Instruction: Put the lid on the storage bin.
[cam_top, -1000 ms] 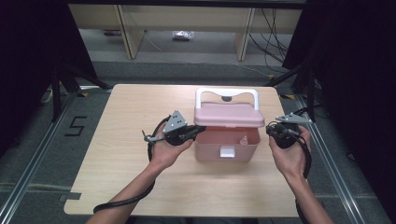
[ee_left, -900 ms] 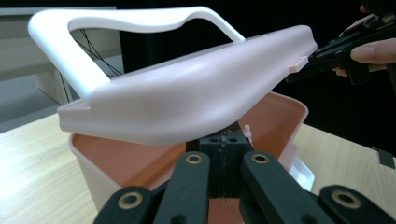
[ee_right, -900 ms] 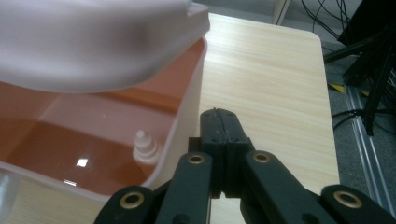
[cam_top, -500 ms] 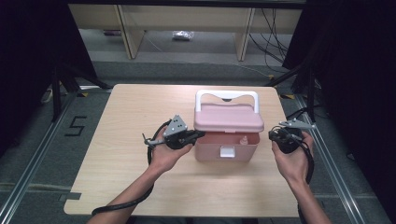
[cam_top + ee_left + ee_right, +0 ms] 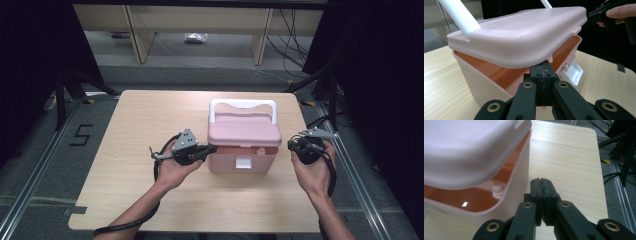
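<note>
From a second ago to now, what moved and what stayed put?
The pink lid has tipped up at the front, with the shut left gripper wedged under its edge. The right gripper, also shut, slid a little nearer the person, beside the pink box without touching. The box, its white handle and the table stayed put.

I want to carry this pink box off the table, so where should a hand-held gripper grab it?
Grip the white handle on its straight top bar, coming from above. It stands upright behind the pink lid with open space beneath the bar. The lid sits ajar on the box, so it probably needs closing first.
</note>
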Tool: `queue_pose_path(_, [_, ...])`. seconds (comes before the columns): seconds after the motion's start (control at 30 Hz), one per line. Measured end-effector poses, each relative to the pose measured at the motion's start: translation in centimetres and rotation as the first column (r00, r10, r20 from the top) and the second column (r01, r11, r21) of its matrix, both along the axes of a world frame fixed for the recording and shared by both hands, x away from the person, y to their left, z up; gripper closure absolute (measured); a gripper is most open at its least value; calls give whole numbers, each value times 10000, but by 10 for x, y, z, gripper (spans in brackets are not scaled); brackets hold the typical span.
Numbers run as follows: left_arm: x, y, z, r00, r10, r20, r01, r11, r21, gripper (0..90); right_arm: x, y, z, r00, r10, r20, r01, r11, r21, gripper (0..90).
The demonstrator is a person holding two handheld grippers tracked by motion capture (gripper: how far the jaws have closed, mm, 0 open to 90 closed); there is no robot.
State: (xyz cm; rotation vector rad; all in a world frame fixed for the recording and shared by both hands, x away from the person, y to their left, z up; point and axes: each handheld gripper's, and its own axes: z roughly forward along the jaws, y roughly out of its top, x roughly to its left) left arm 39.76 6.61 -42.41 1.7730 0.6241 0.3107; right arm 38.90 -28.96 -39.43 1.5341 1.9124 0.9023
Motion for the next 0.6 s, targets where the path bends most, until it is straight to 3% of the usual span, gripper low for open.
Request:
queue_pose_path(0.07, [-1,2,0,10000,8,-75,-7,9998,213,900,-1,1,1,9997,-172,-180,175,9998,132,895])
queue_pose_path(0.3, [-5,6,0,9999,5,-101,-2,9996,286,900,0,-2,0,10000,-44,27,44,10000,2,894])
queue_pose_path(0.33, [-5,6,-1,9999,1,-114,2,9996,285,900,0,-5,1,9999,111,52,-109,9994,-328,893])
queue_pose_path(0.6, [-9,10,-2,9998,-115,-147,120,9994,325,900,0,-5,-4,9998,183,2,-183,9998,-78,883])
